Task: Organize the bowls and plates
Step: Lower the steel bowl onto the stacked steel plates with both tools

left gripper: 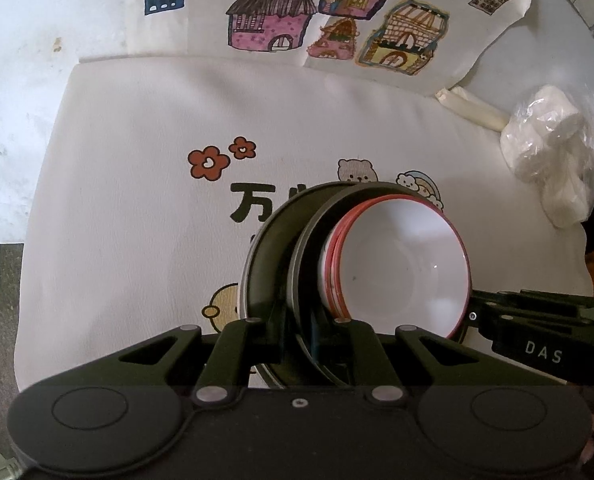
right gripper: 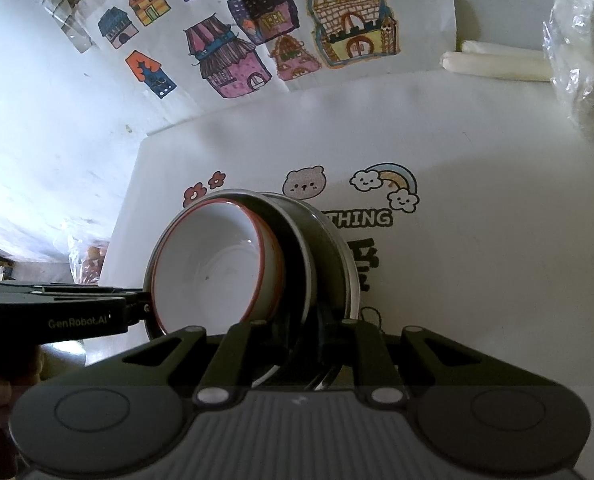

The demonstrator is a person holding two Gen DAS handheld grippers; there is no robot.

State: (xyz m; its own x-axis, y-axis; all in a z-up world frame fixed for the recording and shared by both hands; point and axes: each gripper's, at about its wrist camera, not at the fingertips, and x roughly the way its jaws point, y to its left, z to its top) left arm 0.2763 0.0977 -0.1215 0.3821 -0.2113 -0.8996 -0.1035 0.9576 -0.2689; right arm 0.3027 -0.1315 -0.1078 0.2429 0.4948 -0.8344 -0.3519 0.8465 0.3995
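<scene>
A stack of dark plates [left gripper: 273, 248] with white red-rimmed bowls [left gripper: 405, 268] nested inside is held between both grippers above a white printed mat [left gripper: 137, 200]. My left gripper [left gripper: 297, 320] is shut on the near rim of the dark plates. In the right wrist view the same plates [right gripper: 329, 248] and bowls [right gripper: 217, 268] show, and my right gripper [right gripper: 301, 332] is shut on their rim from the opposite side. Each gripper's fingers are mostly hidden by the dishes.
Paper sheets with drawn houses [left gripper: 337, 20] lie at the back of the table. A plastic bag of white rolls [left gripper: 553, 152] and white sticks [left gripper: 469, 108] sit at the right. The mat's left edge [left gripper: 37, 208] meets a white tabletop.
</scene>
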